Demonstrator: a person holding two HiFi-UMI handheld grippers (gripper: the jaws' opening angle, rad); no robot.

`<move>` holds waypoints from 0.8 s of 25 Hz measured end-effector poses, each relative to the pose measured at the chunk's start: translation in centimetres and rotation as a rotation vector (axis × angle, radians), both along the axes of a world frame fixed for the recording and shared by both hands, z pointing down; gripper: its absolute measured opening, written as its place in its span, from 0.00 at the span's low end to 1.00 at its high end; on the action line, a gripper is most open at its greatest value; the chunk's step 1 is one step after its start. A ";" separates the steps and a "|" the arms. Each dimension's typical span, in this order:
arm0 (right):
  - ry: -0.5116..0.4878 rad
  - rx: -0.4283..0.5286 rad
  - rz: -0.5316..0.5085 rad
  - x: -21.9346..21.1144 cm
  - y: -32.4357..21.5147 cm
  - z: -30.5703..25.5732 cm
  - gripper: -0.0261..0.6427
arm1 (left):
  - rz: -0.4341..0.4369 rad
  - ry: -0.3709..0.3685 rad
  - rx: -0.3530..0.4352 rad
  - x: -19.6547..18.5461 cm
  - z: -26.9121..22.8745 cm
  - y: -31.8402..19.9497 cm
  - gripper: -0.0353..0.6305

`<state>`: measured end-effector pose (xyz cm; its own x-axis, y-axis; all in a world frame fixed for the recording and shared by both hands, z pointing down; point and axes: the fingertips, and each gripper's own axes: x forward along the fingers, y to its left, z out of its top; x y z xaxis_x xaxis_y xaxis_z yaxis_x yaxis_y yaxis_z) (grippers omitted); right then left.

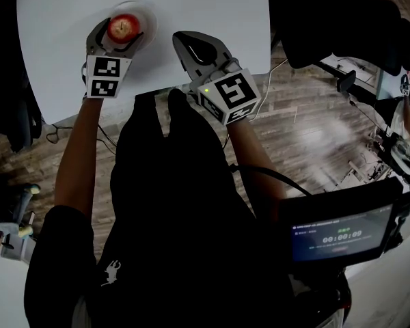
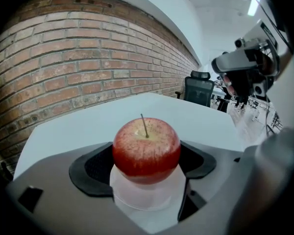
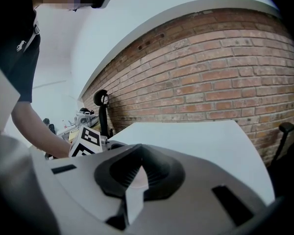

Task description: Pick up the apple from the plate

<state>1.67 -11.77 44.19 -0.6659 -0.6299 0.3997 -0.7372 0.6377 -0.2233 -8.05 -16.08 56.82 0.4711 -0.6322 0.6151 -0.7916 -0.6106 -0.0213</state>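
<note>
Head view: the left tongs (image 1: pixel 119 34) grip a red apple (image 1: pixel 124 26), pads against both its sides, with the fruit over its white plate (image 1: pixel 147 14) near the far edge of the white desk (image 1: pixel 212 5). The right tongs (image 1: pixel 191 45), pinched together and empty, are held just to the right, above bare desk.

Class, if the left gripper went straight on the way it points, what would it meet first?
The apple, sitting on its plate, already between the left gripper's jaws; whether they touch it is unclear.
</note>
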 end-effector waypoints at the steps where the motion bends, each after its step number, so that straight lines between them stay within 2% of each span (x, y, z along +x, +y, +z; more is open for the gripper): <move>1: 0.003 0.006 -0.002 0.0 -0.1 0.0 0.05 | -0.001 0.002 0.003 0.0 -0.2 -0.1 0.66; 14: -0.017 0.069 -0.030 -1.5 -2.1 -1.0 0.05 | -0.043 0.025 0.047 -1.6 -2.9 -0.2 0.66; 20: -0.049 0.143 -0.042 0.2 -1.2 -5.9 0.05 | -0.063 0.049 0.089 0.3 -8.6 1.4 0.66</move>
<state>1.82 -12.93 38.27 -0.7092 -0.6494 0.2746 -0.6999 0.6955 -0.1628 -7.71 -14.68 48.24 0.4569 -0.7128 0.5321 -0.8300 -0.5568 -0.0333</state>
